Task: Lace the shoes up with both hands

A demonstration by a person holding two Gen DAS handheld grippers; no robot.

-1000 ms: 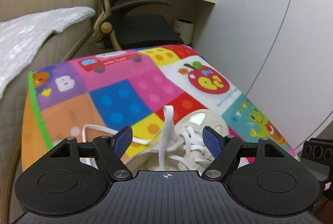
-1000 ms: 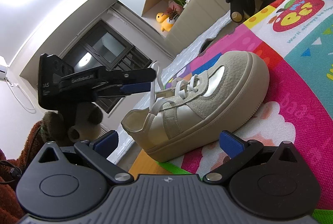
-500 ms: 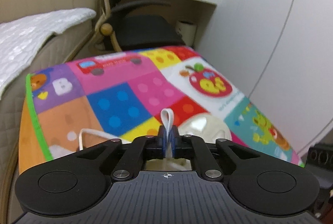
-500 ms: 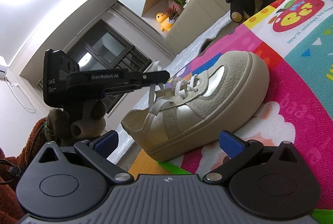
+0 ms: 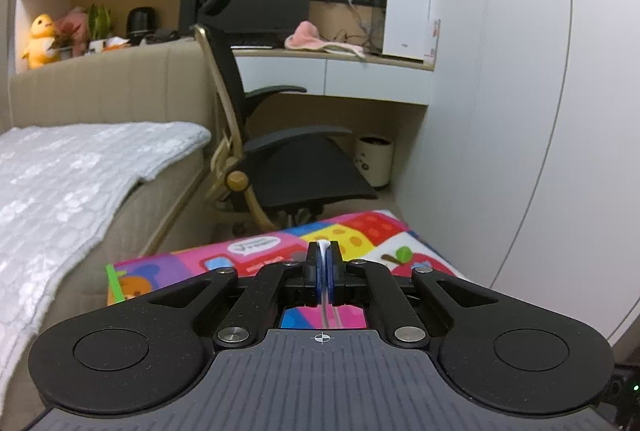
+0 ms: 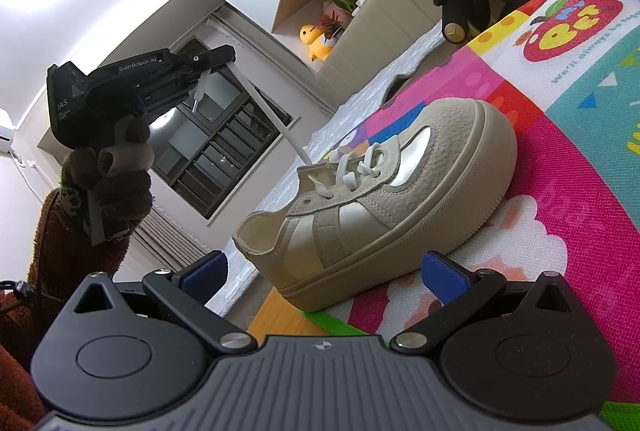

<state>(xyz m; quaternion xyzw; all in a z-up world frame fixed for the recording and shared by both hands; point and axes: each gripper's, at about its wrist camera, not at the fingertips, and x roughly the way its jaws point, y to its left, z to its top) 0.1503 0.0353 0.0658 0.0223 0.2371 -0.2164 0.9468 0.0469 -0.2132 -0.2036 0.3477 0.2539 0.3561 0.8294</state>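
Left gripper (image 5: 323,263): 2 blue-padded fingers pressed together, pinching a white shoelace (image 5: 322,246) whose folded tip pokes out just above the pads; below them 2 strands run down and out of sight behind the gripper body. From the right wrist view the same gripper (image 6: 226,57) is raised well above the shoe, gripped by a hand (image 6: 116,171) in a brown fuzzy sleeve (image 6: 60,251); the lace (image 6: 272,119) runs taut and diagonal from its tip down to the upper eyelets, and a short loose end with its aglet hangs under the jaws. Right gripper (image 6: 324,271): 2 blue pads spread wide, nothing between them, held low just in front of the shoe's heel end, not touching it. Shoe (image 6: 384,207): 1 beige suede-and-leather sneaker with thick pale sole, upright, toe pointing away from the right camera, white lacing crossed through the lower eyelets, top eyelets open. It stands on a multicoloured play mat (image 6: 580,159) printed with blocks, an apple and clouds, near the mat's green-edged border. Surroundings: black office chair (image 5: 288,151), bed with a grey-white blanket (image 5: 72,183), desk with monitor (image 5: 248,3), yellow plush toy (image 5: 40,41), white wardrobe doors (image 5: 520,91), small white bin (image 5: 374,161).
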